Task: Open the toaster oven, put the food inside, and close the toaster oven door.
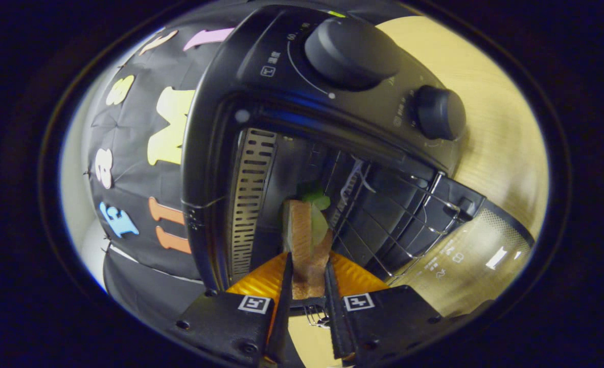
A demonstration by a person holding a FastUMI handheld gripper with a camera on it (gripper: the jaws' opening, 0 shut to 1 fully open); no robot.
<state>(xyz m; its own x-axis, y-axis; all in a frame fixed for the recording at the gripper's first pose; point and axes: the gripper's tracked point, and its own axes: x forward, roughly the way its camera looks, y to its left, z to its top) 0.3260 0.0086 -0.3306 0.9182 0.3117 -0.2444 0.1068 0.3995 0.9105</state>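
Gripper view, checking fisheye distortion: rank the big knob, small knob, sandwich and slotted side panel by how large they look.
1. slotted side panel
2. big knob
3. sandwich, shut in the gripper, magnified by nearness; close to the big knob, so their order is unsure
4. small knob

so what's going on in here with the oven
A person's handheld tongs are shut on a sandwich, bread with green lettuce. They hold it at the mouth of the toaster oven. The glass door is already down and open, and the wire rack inside is bare. The sandwich isn't set down yet.
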